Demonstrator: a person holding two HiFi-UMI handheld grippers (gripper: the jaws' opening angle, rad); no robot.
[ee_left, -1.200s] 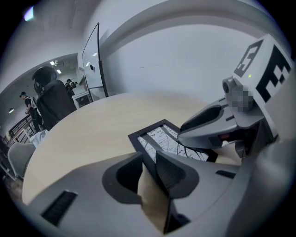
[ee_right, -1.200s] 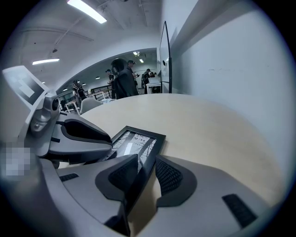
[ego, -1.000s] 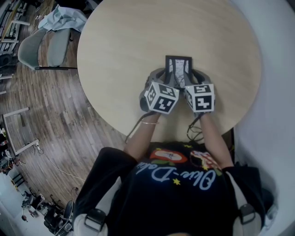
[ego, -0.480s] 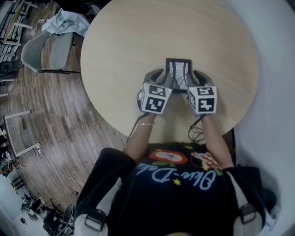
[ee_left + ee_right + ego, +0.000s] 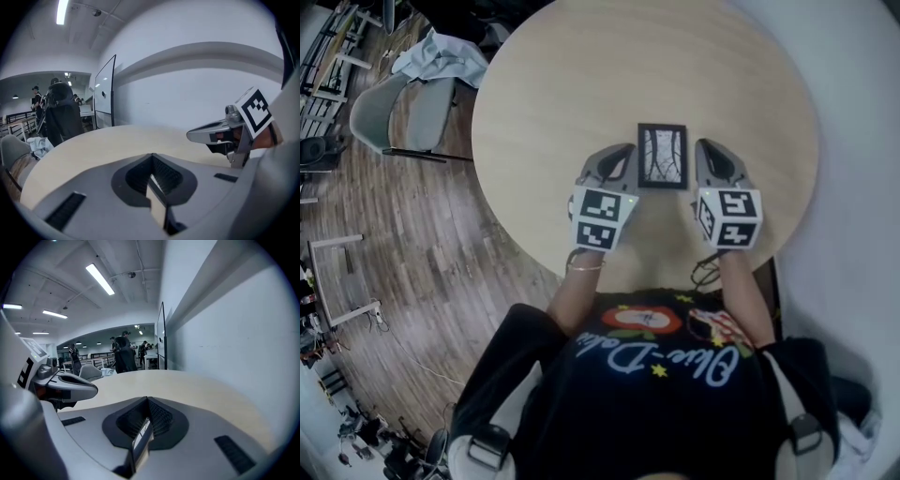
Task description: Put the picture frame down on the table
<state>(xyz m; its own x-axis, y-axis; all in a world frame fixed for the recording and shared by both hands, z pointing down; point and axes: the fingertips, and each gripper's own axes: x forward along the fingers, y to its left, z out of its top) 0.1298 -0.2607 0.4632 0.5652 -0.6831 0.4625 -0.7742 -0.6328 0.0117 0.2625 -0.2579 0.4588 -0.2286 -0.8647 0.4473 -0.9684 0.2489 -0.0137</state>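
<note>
Frame: the frame (image 5: 662, 156) lies flat and face up on the table (image 5: 581, 75), towards your edge of it, between your two grippers. It has a dark border round a pale picture, with its long sides running away from you.
Left gripper: your left gripper (image 5: 622, 156) sits low over the table just beside the frame's left edge and holds nothing. In its own view the fingers (image 5: 165, 174) are pressed together, with only a thin slit of tabletop showing between them.
Right gripper: your right gripper (image 5: 706, 150) is just beside the frame's right edge, with a strip of bare table between them. Its fingers (image 5: 159, 418) are likewise closed on each other, with nothing pinched.
Each from the other: each gripper view shows the other gripper across the table, at the same height.
Table: round, pale wood, with a white wall (image 5: 234, 333) close behind it.
Around: a grey chair (image 5: 398, 108) with a light cloth (image 5: 441, 56) by it stands on the plank floor (image 5: 412, 244) to your left.
</note>
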